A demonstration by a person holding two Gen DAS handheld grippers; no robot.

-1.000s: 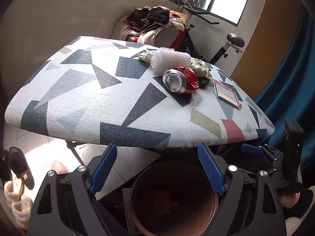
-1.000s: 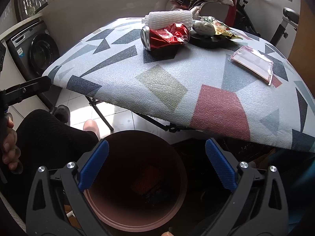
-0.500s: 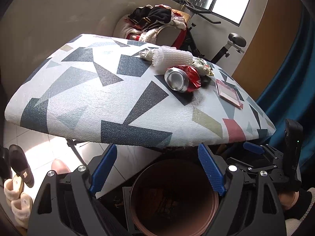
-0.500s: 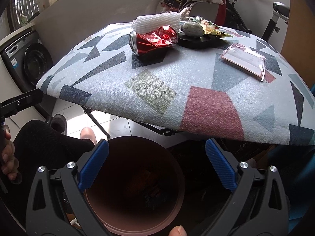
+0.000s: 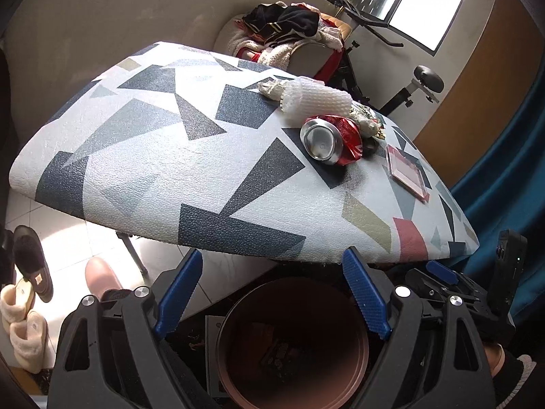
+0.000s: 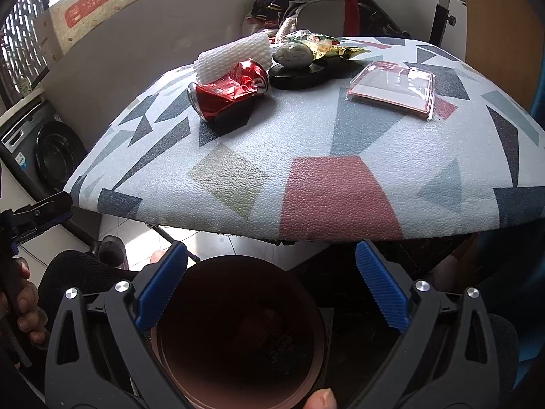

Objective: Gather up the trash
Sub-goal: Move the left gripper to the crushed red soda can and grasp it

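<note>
Nearest in both wrist views, a round brown bin point(image 5: 293, 344) sits on the floor below the table edge, with dark scraps at its bottom. The left gripper point(image 5: 272, 293) hangs over it with its blue pads spread wide and nothing between them; the right gripper point(image 6: 270, 284) is likewise spread and empty above the bin point(image 6: 238, 334).

Beyond, the table point(image 6: 340, 191) wears a cover of grey, navy, red and olive shapes. On it lies a crushed red can point(image 6: 230, 90), its white lettering too crumpled to read, touching a white foam net sleeve point(image 6: 233, 54). Just beside it a black dish point(image 6: 299, 75) holds a stone, with a yellow-green wrapper point(image 6: 327, 46) behind. A clear pink-edged packet point(image 6: 391, 90) lies apart.

Farthest, a cardboard box point(image 6: 88, 10) carries an unreadable red label.
</note>
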